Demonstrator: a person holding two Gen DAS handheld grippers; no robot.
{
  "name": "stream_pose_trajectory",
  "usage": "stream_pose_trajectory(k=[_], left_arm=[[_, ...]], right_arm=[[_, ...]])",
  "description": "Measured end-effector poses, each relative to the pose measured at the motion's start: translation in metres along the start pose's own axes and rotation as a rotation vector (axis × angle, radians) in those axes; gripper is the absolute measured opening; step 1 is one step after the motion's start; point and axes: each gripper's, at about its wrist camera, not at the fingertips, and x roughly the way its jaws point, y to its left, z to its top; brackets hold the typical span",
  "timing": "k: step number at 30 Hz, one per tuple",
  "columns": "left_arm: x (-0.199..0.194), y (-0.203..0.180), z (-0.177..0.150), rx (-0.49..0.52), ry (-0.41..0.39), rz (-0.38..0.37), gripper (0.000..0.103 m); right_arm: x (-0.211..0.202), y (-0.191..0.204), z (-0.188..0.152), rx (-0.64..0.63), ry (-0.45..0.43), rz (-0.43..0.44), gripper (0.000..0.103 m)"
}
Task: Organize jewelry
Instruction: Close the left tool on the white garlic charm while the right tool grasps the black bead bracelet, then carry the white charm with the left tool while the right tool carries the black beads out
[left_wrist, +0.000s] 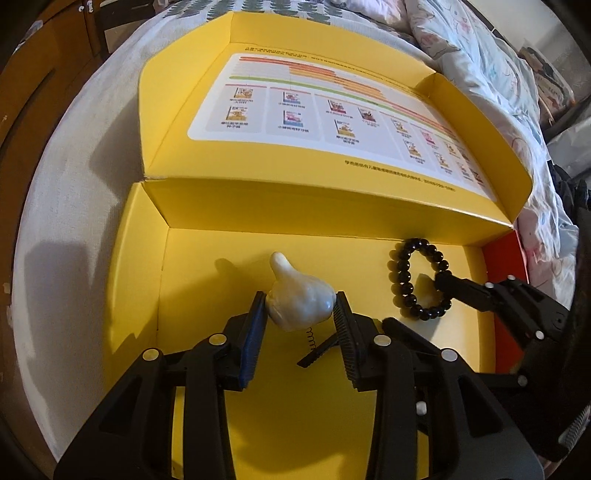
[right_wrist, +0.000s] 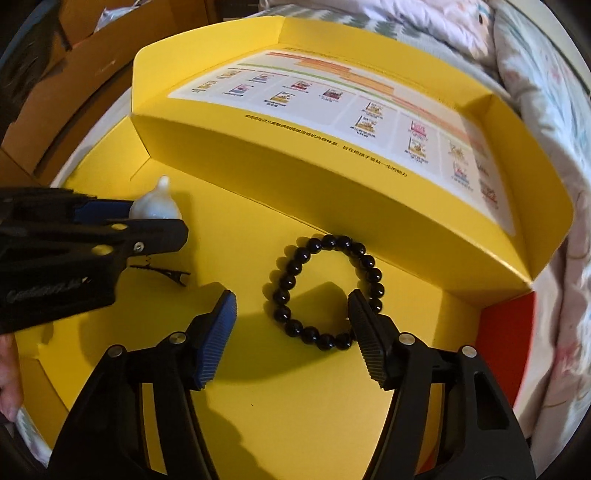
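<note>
- Left tool (left_wrist: 301, 308): fingers closed on the white hair clip (left_wrist: 299, 302), gripping its rounded, glossy, pearl-like body from both sides. The clip is held just above the box floor; its black toothed metal jaw and a small coil spring hang below.
- Right tool (right_wrist: 291, 314): fingers spread wide, holding nothing. The right finger tip sits at or inside the loop of the bracelet (right_wrist: 325, 291); whether it touches the beads cannot be told.
- Bracelet: ring of round, polished black beads, lying flat on the box floor near the back wall, well apart from the clip.
- Box (left_wrist: 140, 258): yellow cardboard, smooth and matte, shallow, opened flat on a bed (left_wrist: 66, 206). Its lid (left_wrist: 332, 110) lies open behind, with a white printed sheet of small pictures and coloured bars inside.
- Bed: pale woven cover, rumpled floral quilt (left_wrist: 498, 74) to the right.
- Step in hand, as judged: the clip is being placed in the box's left part while the bracelet is already set down on the right.
- Next move likely calls for lowering the clip until its toothed jaw rests on the floor, then opening the left tool gently; the glossy body looks slippery and may roll.
</note>
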Motion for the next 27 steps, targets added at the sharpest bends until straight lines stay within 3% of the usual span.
stream_pose_trajectory(k=[5,11,18,27], left_arm=[[-0.004,0.001,0.004,-0.011,-0.007,-0.006,0.038],[-0.009,0.002,0.003,-0.012,-0.013,-0.011,0.038],[-0.013,0.004,0.002,-0.022,-0.01,-0.014,0.038],[-0.025,0.005,0.001,-0.014,-0.026,-0.021,0.038]], right_arm=[[-0.001,-0.005,0.007,0.054,0.034,-0.025,0.046],[-0.004,0.011,0.01,0.034,0.064,-0.092,0.016],[-0.008,0.01,0.005,0.127,0.084,-0.119,0.011],[-0.039,-0.024,-0.017,0.255,0.039,-0.009,0.011]])
